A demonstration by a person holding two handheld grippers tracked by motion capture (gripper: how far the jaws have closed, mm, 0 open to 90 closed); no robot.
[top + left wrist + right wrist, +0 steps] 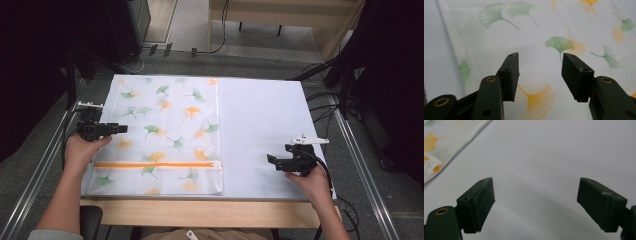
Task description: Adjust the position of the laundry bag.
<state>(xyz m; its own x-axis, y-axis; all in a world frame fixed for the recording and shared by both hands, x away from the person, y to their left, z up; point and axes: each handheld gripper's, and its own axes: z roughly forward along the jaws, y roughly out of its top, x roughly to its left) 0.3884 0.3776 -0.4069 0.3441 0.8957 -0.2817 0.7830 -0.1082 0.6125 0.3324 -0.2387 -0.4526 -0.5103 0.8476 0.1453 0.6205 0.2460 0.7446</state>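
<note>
Left gripper (120,129) hovered agape over the bag (165,135)'s left edge; right gripper (272,161) agape above bare sheet (260,115), holding nothing.

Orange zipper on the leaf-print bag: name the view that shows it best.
The high view: the orange zipper runs in full across the leaf-print bag near its front edge. The right gripper view catches just a small orange bit at the bag's edge. The left gripper view shows printed fabric, not the zipper.
</note>
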